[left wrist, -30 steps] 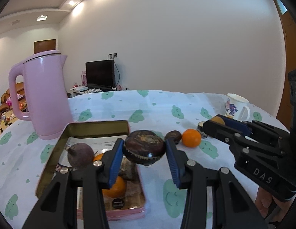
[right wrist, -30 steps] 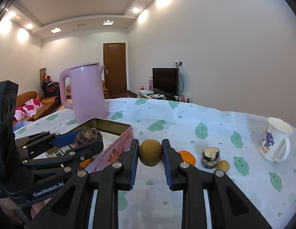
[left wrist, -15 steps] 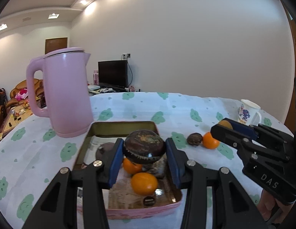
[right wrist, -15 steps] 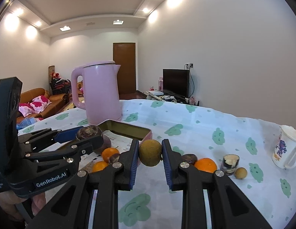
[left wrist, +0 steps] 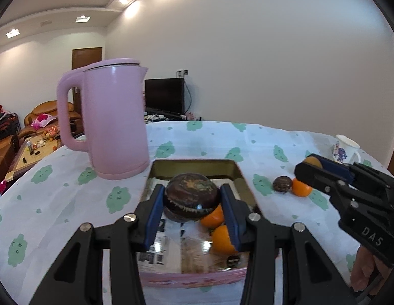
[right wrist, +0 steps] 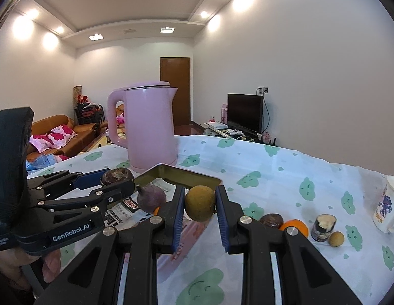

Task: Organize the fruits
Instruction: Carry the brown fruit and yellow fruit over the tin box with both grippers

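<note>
Left gripper (left wrist: pixel 192 204), jaws closed to the width of a dark, mottled round fruit (left wrist: pixel 192 195), holds it directly above the open tin tray (left wrist: pixel 241 175). The fruit sits between the blue pads, its broad axis running 9 to 3 o'clock across them, so the drop line falls inside the tray walls. Oranges (left wrist: pixel 214 218) already lie in the tray at about 4 o'clock of the held fruit.

Right gripper (right wrist: pixel 200 204), jaws closed on a round yellow-brown fruit (right wrist: pixel 200 202), hangs near the tray's right wall. The tray's interior lies toward 10 o'clock of it, beside a purple fruit (right wrist: pixel 151 198) inside. The left gripper is therefore the nearer to release.

A dark fruit (right wrist: pixel 271 220) and an orange (right wrist: pixel 294 226) rest loose on the tablecloth (right wrist: pixel 273 172) at 4 o'clock. The tray floor beneath both grippers is hidden, and the kind of the dark fruits cannot be made out. The pink kettle (left wrist: pixel 113 119) stands just beyond the tray.
</note>
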A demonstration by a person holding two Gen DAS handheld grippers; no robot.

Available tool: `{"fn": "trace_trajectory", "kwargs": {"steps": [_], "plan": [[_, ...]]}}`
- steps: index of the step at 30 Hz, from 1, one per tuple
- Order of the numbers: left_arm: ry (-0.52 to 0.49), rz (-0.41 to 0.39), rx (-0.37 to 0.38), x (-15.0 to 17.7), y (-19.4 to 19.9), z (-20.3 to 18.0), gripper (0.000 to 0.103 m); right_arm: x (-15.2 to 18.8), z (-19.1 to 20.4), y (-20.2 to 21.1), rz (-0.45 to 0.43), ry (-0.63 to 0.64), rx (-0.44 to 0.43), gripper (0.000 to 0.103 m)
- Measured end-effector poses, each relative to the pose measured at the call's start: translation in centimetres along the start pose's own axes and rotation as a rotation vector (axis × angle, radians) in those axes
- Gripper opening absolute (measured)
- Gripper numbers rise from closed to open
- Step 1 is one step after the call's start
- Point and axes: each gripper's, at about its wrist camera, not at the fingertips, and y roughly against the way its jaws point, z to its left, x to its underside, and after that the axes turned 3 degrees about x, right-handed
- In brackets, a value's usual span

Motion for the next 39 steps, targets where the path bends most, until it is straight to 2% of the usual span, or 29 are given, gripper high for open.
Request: {"fn": "trace_trajectory", "kwargs": {"steps": [15, 39], "plan": [[0.028, 0.037, -0.040, 0.2, -0.4, 2.4, 0.046, -0.3, 2.5, -1.6, 0.017, 0.033, -0.042, 0.026], [0.041, 0.097, -0.038, 0.7, -1.6, 3.5, 0.046, 0.0, 4.5, -4.2, 0.078, 0.065, -0.086, 0.026]]}}
